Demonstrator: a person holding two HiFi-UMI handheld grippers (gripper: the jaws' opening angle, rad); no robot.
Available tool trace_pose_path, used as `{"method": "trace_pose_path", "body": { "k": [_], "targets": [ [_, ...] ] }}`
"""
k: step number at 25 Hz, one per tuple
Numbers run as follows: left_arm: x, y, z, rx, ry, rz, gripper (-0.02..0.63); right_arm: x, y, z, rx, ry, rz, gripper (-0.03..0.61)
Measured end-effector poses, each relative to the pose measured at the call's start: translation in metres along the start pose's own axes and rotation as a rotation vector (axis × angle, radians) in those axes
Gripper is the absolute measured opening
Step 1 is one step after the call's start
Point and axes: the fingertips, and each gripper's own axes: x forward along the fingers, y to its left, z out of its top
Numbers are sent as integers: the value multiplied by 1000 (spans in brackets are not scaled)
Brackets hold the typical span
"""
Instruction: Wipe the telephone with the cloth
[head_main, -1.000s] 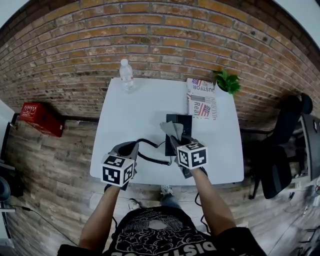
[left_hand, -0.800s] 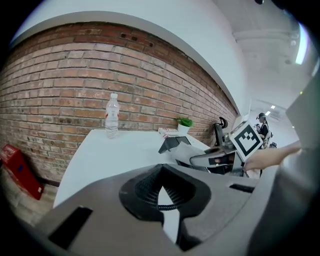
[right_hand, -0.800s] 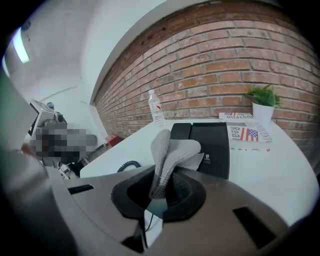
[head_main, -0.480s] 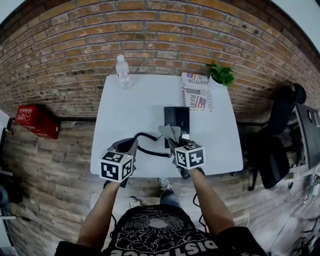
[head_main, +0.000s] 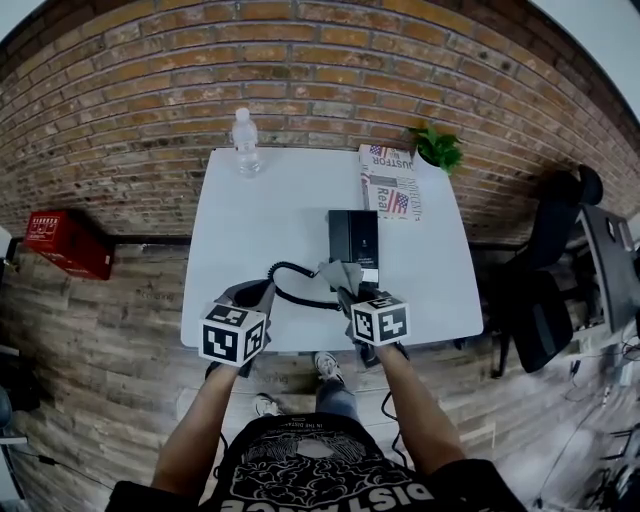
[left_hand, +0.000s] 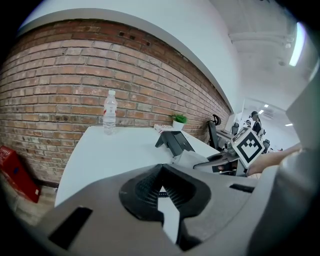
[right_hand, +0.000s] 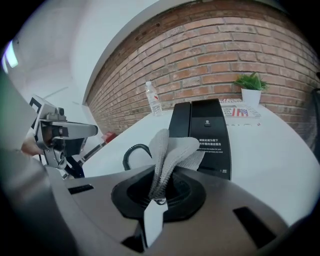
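Observation:
The black telephone (head_main: 353, 238) lies on the white table (head_main: 250, 210), right of the middle; it also shows as the telephone (right_hand: 207, 132) and the telephone (left_hand: 175, 141). Its coiled cord (head_main: 300, 298) curls toward the front edge, seen again as the cord (right_hand: 131, 150). My right gripper (head_main: 346, 288) is shut on a grey cloth (head_main: 340, 272), just in front of the telephone's near end. The cloth (right_hand: 170, 150) sticks up out of the right gripper (right_hand: 159, 200). My left gripper (head_main: 262, 292) hovers at the front left by the cord. The left gripper (left_hand: 163, 190) is shut, and nothing shows between its jaws.
A water bottle (head_main: 245, 143) stands at the table's far left. A folded newspaper (head_main: 390, 185) and a small potted plant (head_main: 437, 148) are at the far right by the brick wall. A red box (head_main: 62, 240) is on the floor left; a black chair (head_main: 545, 300) stands right.
The right gripper with the cloth has drawn back from over the telephone toward the front edge. The left gripper has stayed near the cord. The head camera has shifted slightly.

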Motion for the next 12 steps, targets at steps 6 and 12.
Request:
{"method": "trace_pose_path", "body": {
  "k": [6,12],
  "targets": [
    [-5,1,-8,20,7,-18,6,-3,5,-17,4,16,-21,11],
    [-4,-4,-14,49,13,-40,6,-10,11,-23,3,-2,-34,11]
  ]
}}
